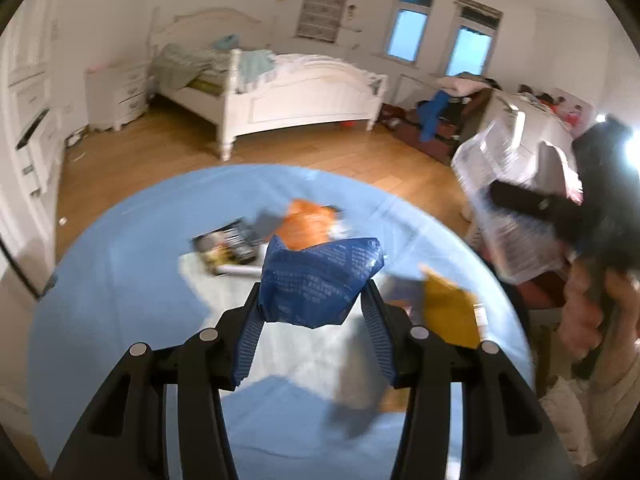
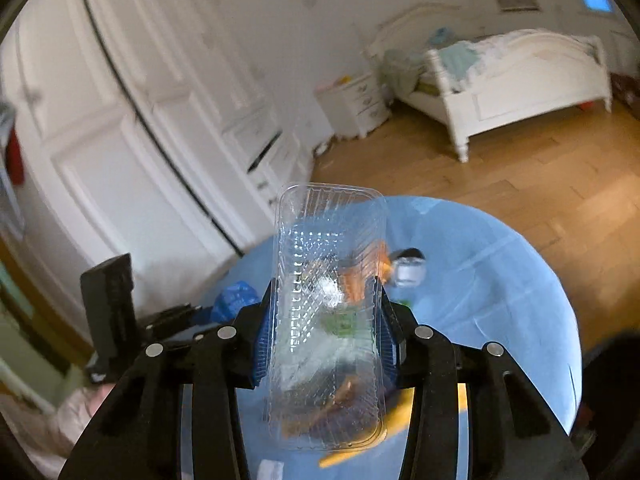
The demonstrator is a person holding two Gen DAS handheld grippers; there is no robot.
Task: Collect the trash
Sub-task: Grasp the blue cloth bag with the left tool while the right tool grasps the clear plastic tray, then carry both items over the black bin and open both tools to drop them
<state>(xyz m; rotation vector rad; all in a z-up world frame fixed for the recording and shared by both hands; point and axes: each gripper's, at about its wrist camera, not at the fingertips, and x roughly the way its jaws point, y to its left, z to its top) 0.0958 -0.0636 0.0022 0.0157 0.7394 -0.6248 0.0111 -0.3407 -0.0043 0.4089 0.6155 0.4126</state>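
My left gripper (image 1: 314,296) is shut on a crumpled blue wrapper (image 1: 320,276) and holds it above the round table with the blue cloth (image 1: 120,280). My right gripper (image 2: 326,292) is shut on a clear plastic tray (image 2: 328,240), whose long side stands up between the pads. In the left wrist view that tray (image 1: 500,152) hangs at the right, off the table's edge. On the cloth lie an orange wrapper (image 1: 308,228), a black printed packet (image 1: 232,244) and a yellow packet (image 1: 448,312).
A small whitish container (image 2: 408,270) lies on the table's far side. Wooden floor surrounds the table. A white bed (image 1: 300,96) and nightstand (image 1: 120,92) stand at the back, white wardrobe doors (image 2: 120,120) on the left, a pile of clothes (image 1: 448,108) on the right.
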